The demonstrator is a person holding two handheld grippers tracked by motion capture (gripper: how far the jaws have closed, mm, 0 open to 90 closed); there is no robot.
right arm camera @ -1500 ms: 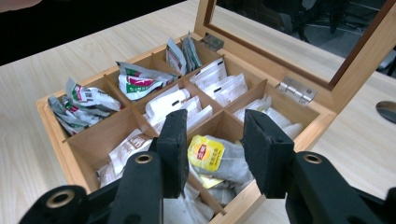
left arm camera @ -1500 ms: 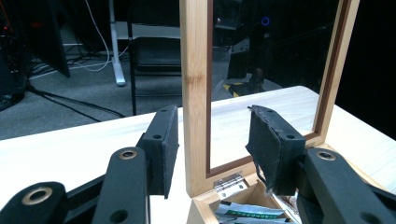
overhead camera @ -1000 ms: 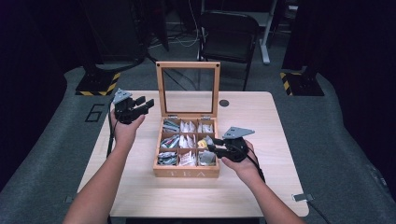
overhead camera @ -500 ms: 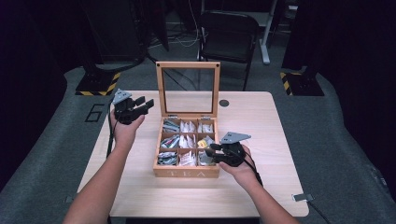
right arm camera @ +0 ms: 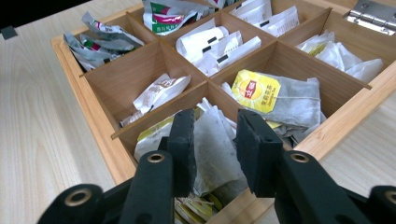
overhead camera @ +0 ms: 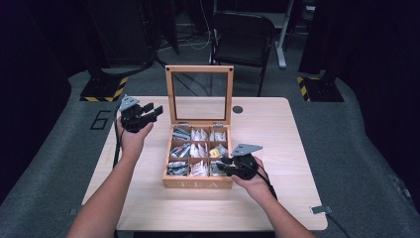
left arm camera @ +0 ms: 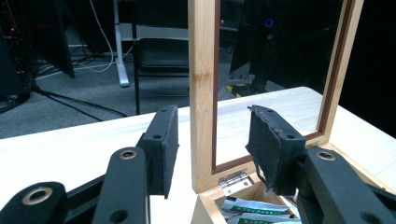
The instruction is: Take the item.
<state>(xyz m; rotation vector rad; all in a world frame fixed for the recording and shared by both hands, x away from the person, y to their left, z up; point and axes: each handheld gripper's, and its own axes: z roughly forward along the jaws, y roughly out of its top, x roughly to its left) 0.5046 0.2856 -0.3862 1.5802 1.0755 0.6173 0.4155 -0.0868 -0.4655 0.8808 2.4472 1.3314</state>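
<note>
Wood tea box (overhead camera: 198, 182) w/ nine slots of tea bags, glass lid (overhead camera: 200, 94) up. Right gripper (right arm camera: 215, 140) jaws sit apart round a grey tea bag (right arm camera: 212, 149), seen close-up. Left gripper (overhead camera: 148, 111) jaws wide apart, nothing held.

Two bare forearms are seen entering from the bottom edge of the high view. The left tongs (overhead camera: 151, 110) are held in the left hand (overhead camera: 131, 139) at centre left of the frame, raised, with the jaws spread wide apart. The right tongs (overhead camera: 224, 165) are gripped by the right hand (overhead camera: 251, 177) just right of centre, angled downward toward the left, jaws parted by a narrow gap.
</note>
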